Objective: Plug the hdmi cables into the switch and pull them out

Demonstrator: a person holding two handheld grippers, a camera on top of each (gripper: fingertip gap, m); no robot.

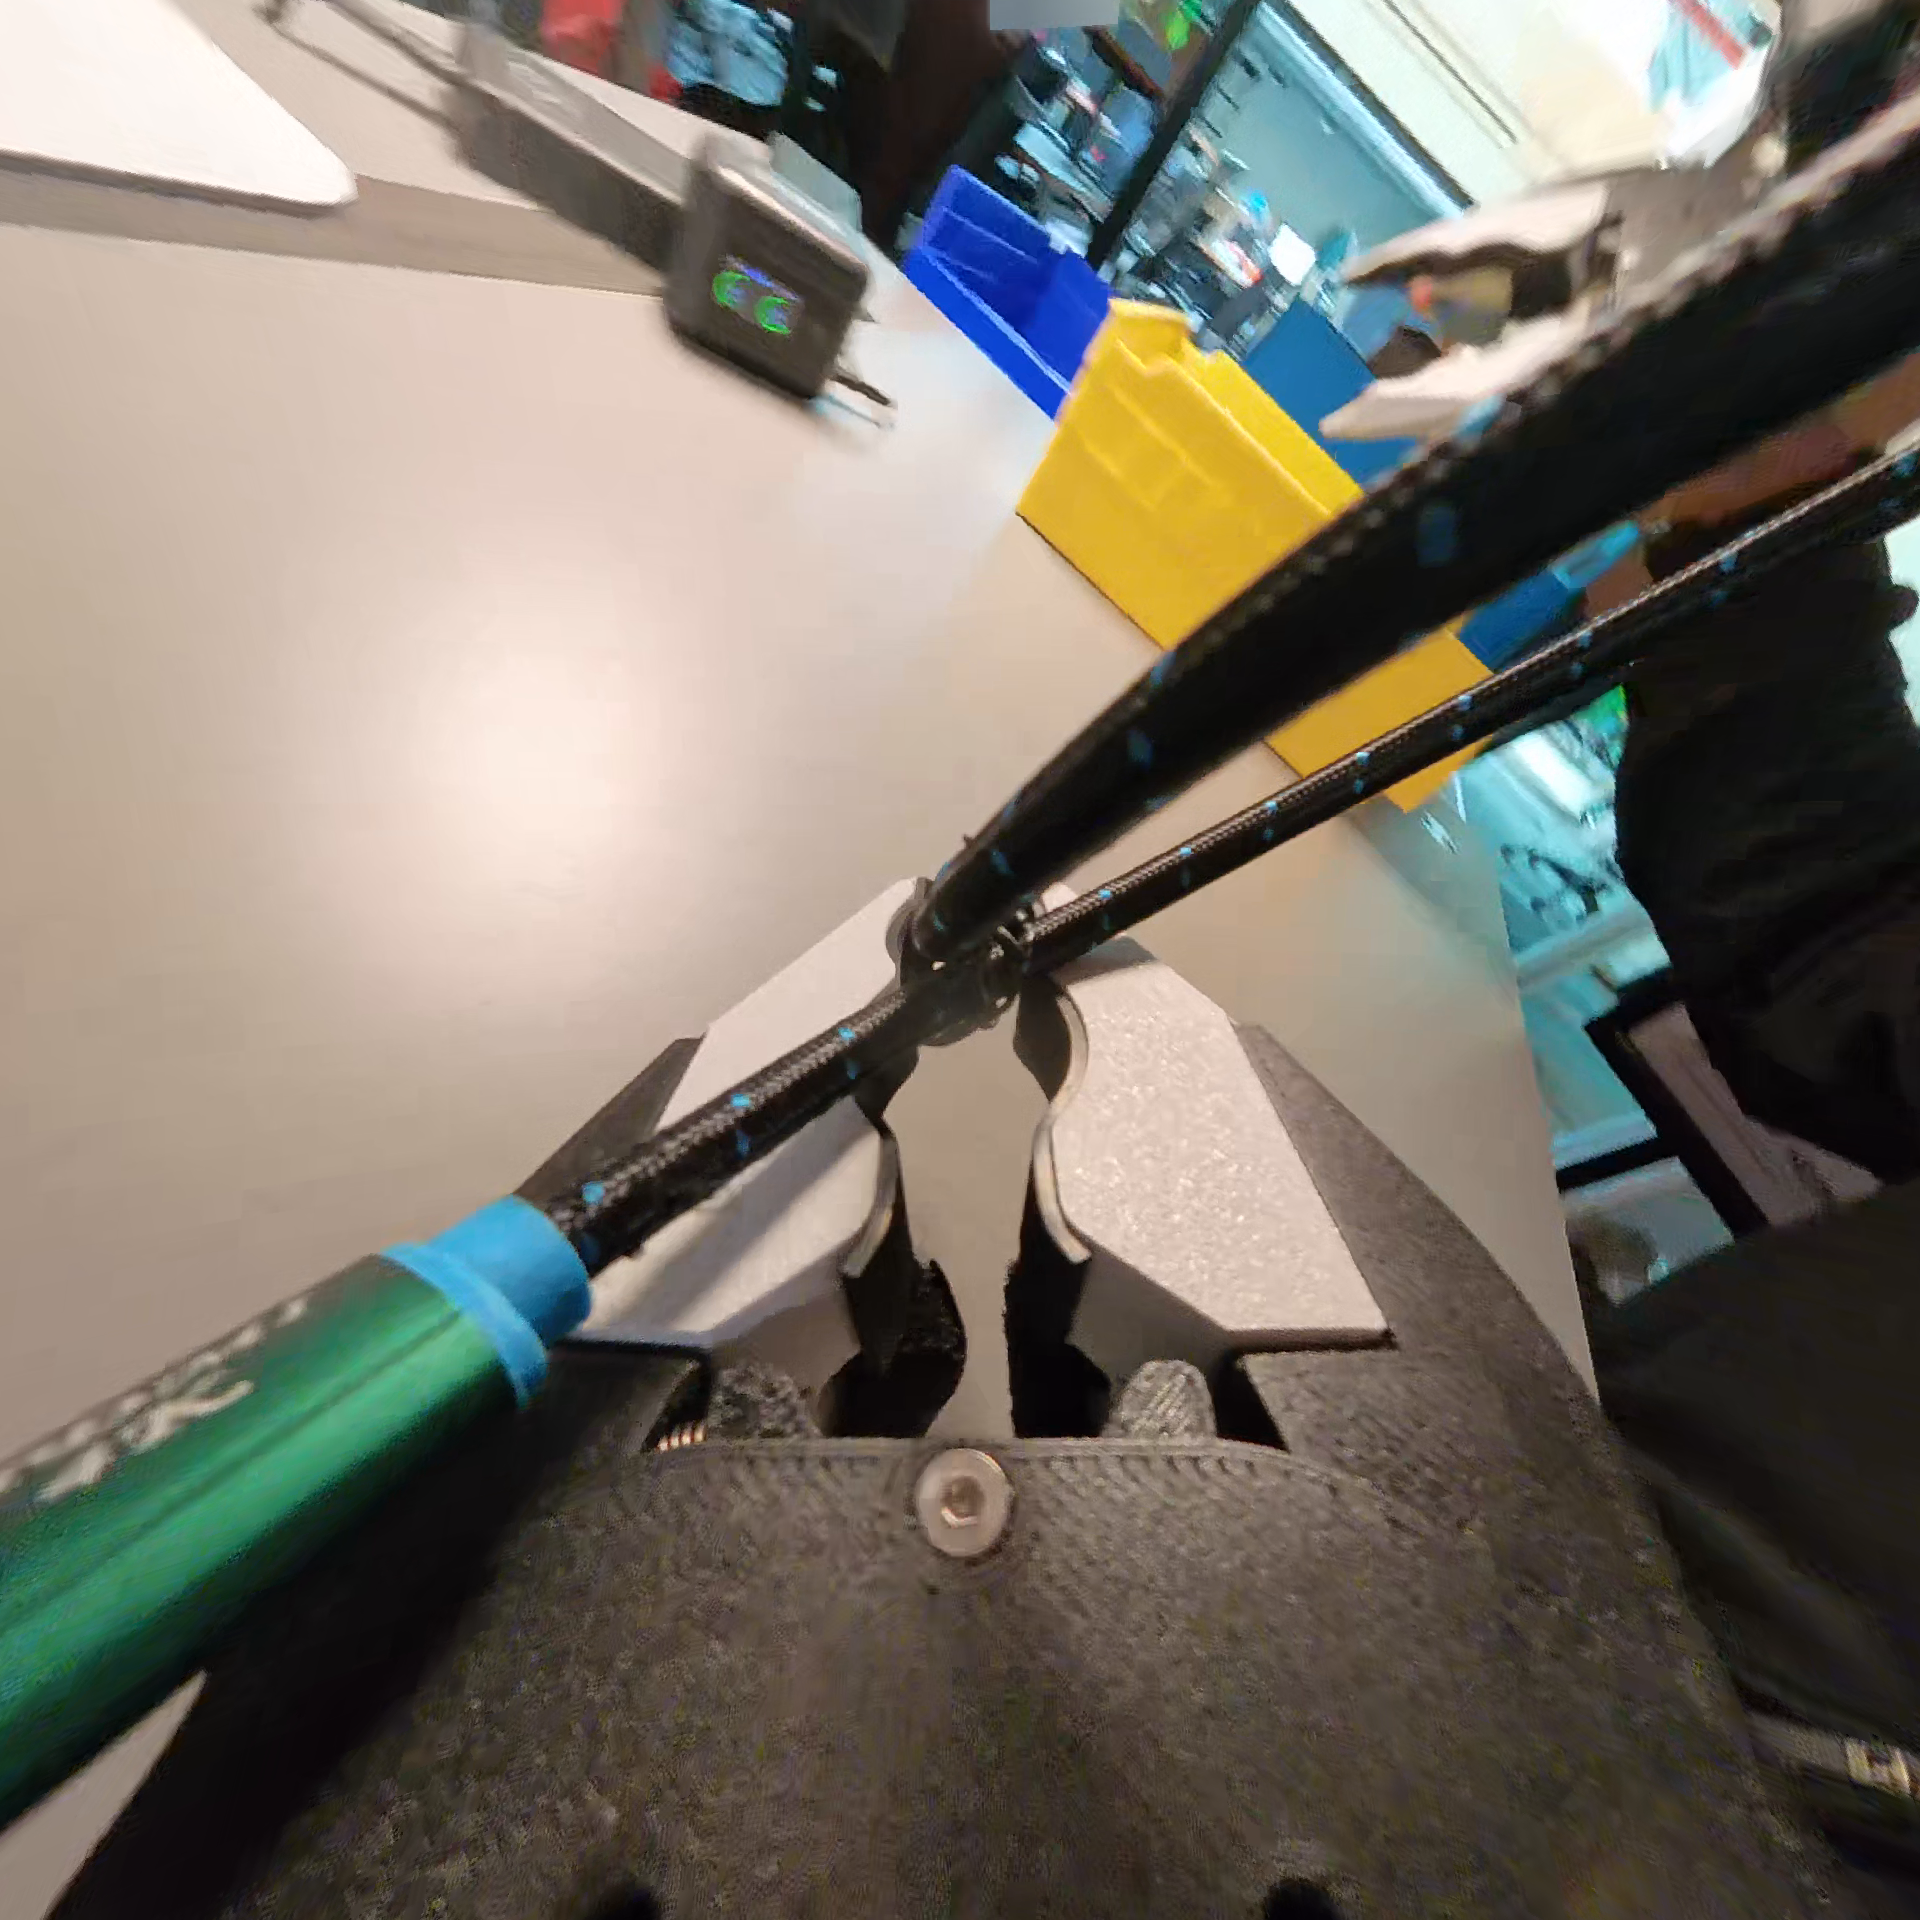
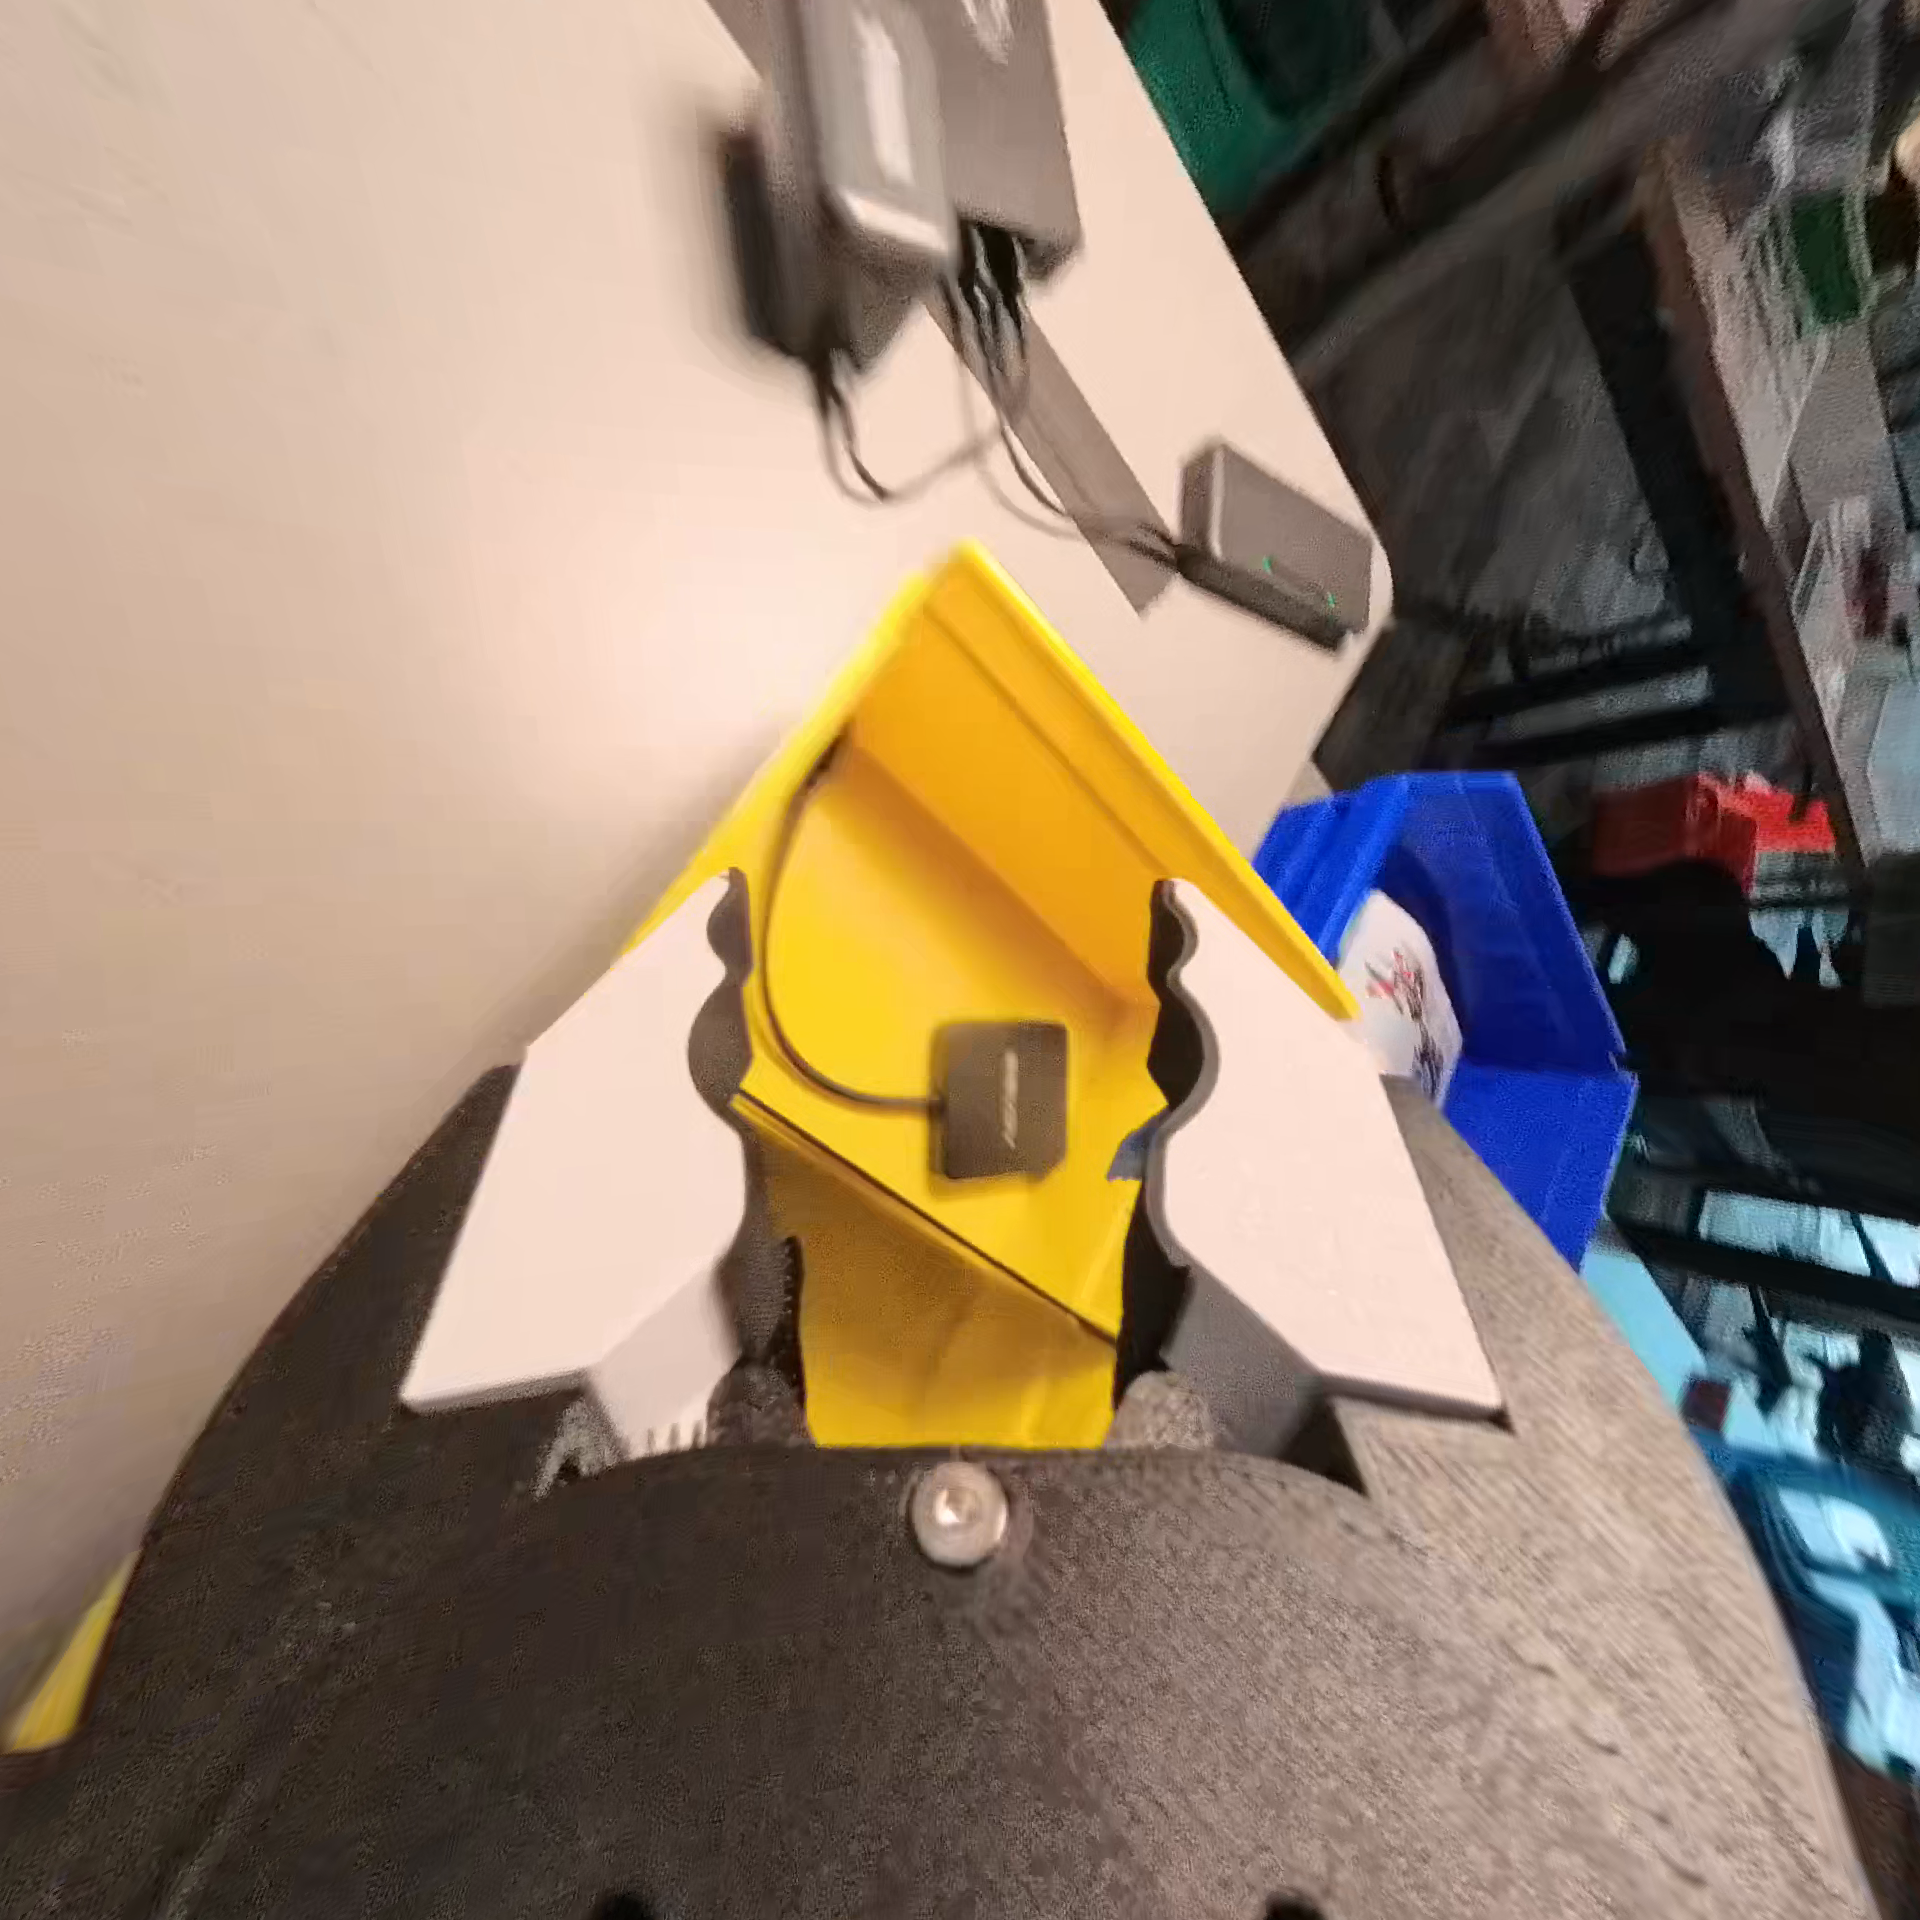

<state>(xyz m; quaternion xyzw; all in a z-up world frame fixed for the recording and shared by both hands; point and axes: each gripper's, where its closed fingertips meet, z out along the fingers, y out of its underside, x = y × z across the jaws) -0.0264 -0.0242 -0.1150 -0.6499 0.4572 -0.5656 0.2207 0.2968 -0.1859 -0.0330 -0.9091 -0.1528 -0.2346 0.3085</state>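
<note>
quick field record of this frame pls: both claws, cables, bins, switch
left claw: shut on the braided cables at its tips
cable plug: green shell, blue collar, lying across the left finger
right claw: open, holding nothing, aimed into the yellow bin
switch: small black box with a thin lead, inside the yellow bin
blue bin: beside the yellow bin at the table edge
plugged in: not yet
</note>
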